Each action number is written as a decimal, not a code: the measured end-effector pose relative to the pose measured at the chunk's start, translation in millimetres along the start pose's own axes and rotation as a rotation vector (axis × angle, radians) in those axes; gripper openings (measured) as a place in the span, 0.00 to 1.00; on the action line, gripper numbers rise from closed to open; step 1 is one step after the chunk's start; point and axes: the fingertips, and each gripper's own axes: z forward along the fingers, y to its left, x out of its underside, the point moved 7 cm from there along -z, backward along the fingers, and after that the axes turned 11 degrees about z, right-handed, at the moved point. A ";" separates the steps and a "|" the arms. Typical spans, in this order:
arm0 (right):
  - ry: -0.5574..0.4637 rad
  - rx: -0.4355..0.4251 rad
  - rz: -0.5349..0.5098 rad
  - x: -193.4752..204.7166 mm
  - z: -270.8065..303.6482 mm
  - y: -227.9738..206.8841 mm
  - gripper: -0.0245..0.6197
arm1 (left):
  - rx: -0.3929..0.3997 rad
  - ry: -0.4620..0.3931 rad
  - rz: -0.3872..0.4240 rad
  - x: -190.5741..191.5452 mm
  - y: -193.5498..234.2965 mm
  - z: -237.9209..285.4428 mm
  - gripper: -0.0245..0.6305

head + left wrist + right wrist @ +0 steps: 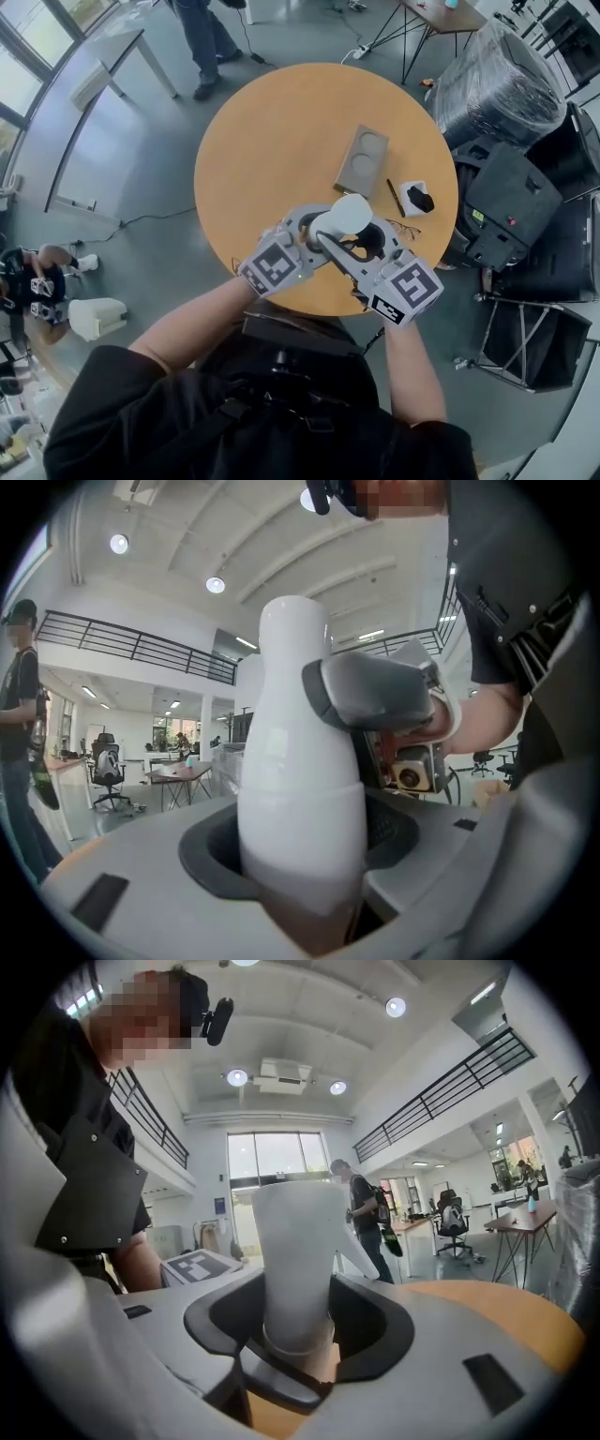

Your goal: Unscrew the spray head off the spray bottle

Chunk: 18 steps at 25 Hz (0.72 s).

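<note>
Above the near edge of the round orange table I hold a white spray bottle between both grippers. My left gripper is shut on the bottle's wide white body, which fills the space between its jaws. From the other side, my right gripper is closed round the white spray head, its trigger pointing right. Its grey finger presses on the bottle's upper part in the left gripper view. A collar ring shows low between the right jaws.
On the table lie a grey tray with two round recesses, a pen, a small white box with a black item and glasses. A person stands beyond the table. Black cases crowd the right side.
</note>
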 end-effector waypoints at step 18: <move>0.096 -0.349 -0.099 -3.8 -10.2 17.5 0.42 | 0.440 -0.121 -0.041 -9.7 -20.4 -18.9 0.48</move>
